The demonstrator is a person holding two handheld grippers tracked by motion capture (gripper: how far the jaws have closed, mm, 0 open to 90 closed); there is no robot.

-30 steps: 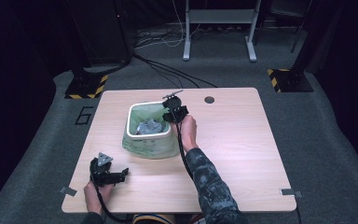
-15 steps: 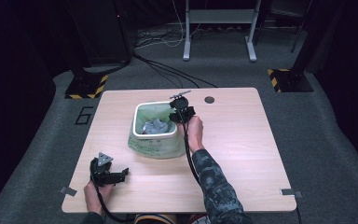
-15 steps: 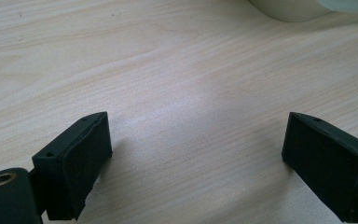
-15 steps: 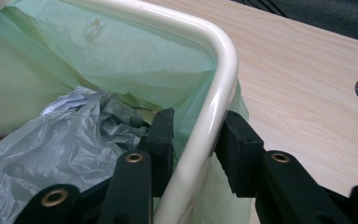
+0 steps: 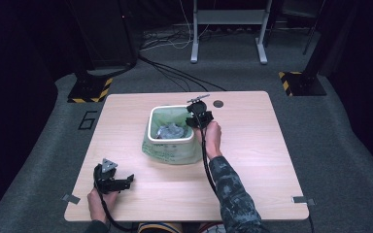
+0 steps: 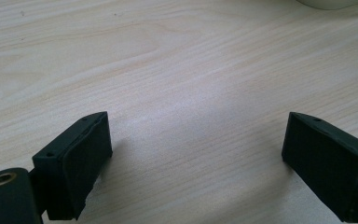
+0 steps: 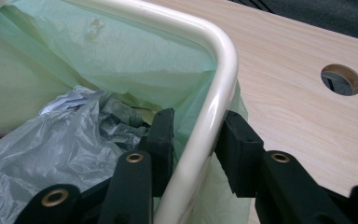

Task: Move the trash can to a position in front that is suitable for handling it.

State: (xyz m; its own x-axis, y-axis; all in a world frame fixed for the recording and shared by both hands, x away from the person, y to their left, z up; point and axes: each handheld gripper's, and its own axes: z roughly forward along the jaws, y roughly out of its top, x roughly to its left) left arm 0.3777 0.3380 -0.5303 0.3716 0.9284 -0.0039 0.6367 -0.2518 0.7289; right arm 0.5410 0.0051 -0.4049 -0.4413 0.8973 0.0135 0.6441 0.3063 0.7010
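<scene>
A white bin (image 5: 151,127) lined with a pale green bag (image 5: 170,151) stands near the middle of the wooden table (image 5: 252,145). Crumpled grey plastic (image 5: 167,131) lies inside it. My right gripper (image 5: 196,119) is at the bin's right rim. In the right gripper view the gripper (image 7: 196,126) straddles that rim (image 7: 216,88), one jaw inside against the liner and one outside, shut on it. The grey plastic (image 7: 51,144) lies just past the inner jaw. My left gripper (image 5: 126,179) rests near the table's front left. Its jaws (image 6: 196,154) stand wide open over bare wood.
A round cable hole (image 5: 218,103) is in the table behind the bin, right of the rim in the right gripper view (image 7: 341,79). Tape strips mark the front corners (image 5: 70,198) (image 5: 301,199). A metal stand (image 5: 228,29) and cables are on the floor beyond the far edge.
The bin has slid to the right across the table together with my right gripper and hand. The left gripper has stayed where it was.
</scene>
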